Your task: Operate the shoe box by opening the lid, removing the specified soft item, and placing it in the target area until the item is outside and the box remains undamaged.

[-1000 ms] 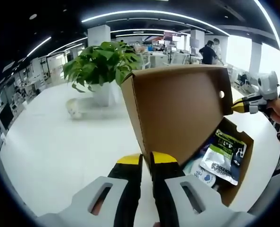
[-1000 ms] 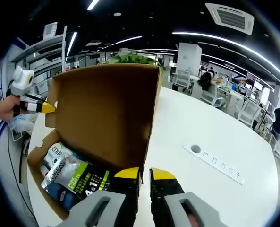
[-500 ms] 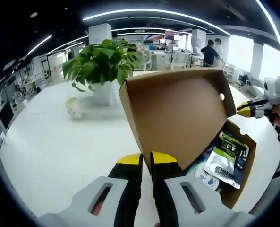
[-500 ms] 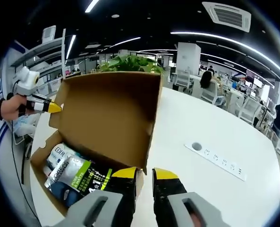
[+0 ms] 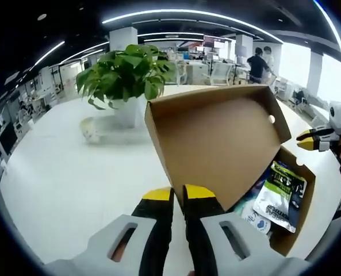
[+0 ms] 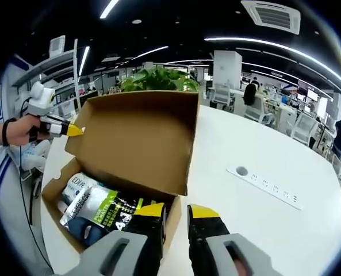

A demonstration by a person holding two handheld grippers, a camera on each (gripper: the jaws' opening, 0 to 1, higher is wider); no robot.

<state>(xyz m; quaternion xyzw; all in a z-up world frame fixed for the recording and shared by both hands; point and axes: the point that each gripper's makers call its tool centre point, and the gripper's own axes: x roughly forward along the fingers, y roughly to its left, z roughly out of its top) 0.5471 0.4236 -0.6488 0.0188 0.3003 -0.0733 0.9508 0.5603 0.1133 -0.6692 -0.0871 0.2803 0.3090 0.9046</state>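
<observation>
Cardboard shoe box [image 6: 101, 190] sits on the white table [image 6: 262, 230], lid [image 6: 137, 141] raised and leaning back. Soft pouches [image 6: 98, 210] lie inside the box — green-and-white packets, print too small to read. Left gripper [image 5: 177, 194]: yellow tips nearly together, nothing held, at the lid's near edge. Right gripper [image 6: 177, 210]: parted slightly, empty, just off the box corner. Potted plant [image 5: 127, 75] stands behind.

In the right gripper view, a white packet [image 6: 73, 185] in the open box [image 6: 130, 144] reads "EDI"; the rest is hidden. The print on the green-and-black pouch [image 6: 110, 211] is too small to read.
</observation>
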